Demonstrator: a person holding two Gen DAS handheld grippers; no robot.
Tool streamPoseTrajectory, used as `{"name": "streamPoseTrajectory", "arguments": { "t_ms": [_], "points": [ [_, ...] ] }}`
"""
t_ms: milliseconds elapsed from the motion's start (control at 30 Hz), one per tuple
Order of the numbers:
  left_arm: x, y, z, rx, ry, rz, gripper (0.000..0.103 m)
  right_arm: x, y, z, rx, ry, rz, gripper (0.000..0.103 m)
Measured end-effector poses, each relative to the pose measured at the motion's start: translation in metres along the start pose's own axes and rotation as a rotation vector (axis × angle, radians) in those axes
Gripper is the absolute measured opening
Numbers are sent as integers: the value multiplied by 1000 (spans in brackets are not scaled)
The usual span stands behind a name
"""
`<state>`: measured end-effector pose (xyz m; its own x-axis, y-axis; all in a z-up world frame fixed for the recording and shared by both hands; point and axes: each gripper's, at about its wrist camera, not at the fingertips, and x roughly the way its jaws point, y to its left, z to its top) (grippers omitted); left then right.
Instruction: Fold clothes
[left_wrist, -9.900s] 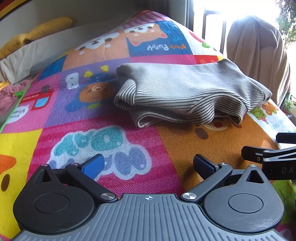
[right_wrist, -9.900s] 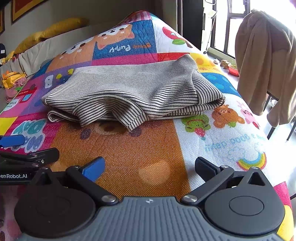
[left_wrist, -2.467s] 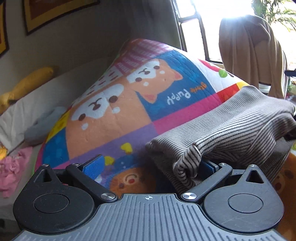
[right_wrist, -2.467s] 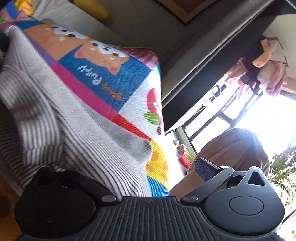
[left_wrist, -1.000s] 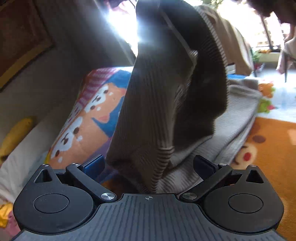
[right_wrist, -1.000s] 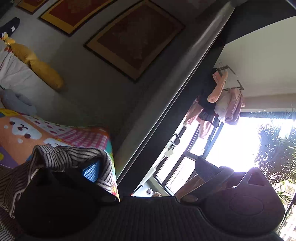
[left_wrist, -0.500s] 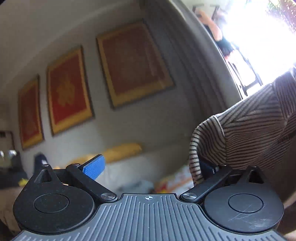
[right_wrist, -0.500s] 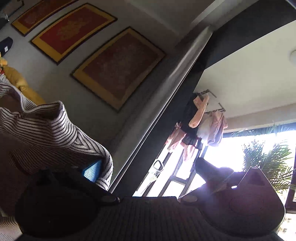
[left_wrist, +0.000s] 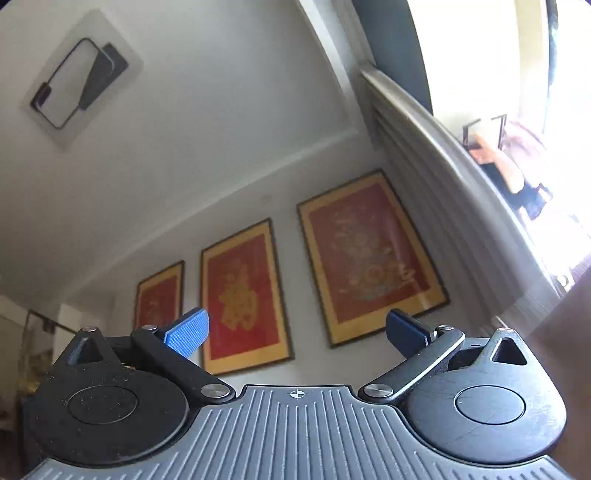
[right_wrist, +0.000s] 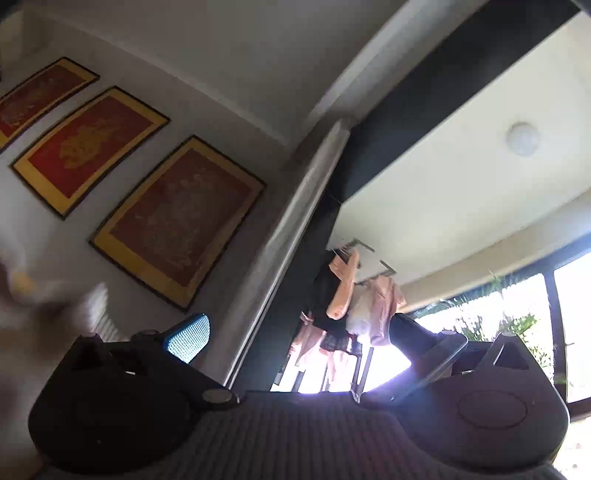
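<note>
left gripper (left_wrist: 295, 332): I am pointing it up at the wall, fingers wide apart, striped cloth gone from them | right gripper (right_wrist: 299, 339): same, holding nothing | clothes: out of sight now, so the fold is unclear

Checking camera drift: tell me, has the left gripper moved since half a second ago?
Yes. The left gripper tilted further up: the framed pictures now sit lower, between its open fingers.

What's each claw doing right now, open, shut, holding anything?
Left claw: open, nothing between its fingers, pointed up at the framed pictures.
Right claw: open, nothing held, pointed up toward the ceiling.
</note>
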<state>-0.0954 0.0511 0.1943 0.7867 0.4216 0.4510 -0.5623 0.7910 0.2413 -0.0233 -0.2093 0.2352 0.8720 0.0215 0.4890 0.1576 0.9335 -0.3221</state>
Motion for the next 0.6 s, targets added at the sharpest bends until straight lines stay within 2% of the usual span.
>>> {"name": "streamPoseTrajectory", "arguments": {
  "t_ms": [33,367,467,600],
  "points": [
    [6,-6,-9,1,43,-37,103,7,5,-5,9,21,7,103],
    [63,-71,-101,15,472,-407,103,46,60,-99,34,464,571,103],
    [77,-90,-126,19,590,-510,103,3,70,-105,0,518,844,103],
    [77,-105,-143,22,640,-568,103,-35,79,-108,-1,602,1036,103]
  ]
}}
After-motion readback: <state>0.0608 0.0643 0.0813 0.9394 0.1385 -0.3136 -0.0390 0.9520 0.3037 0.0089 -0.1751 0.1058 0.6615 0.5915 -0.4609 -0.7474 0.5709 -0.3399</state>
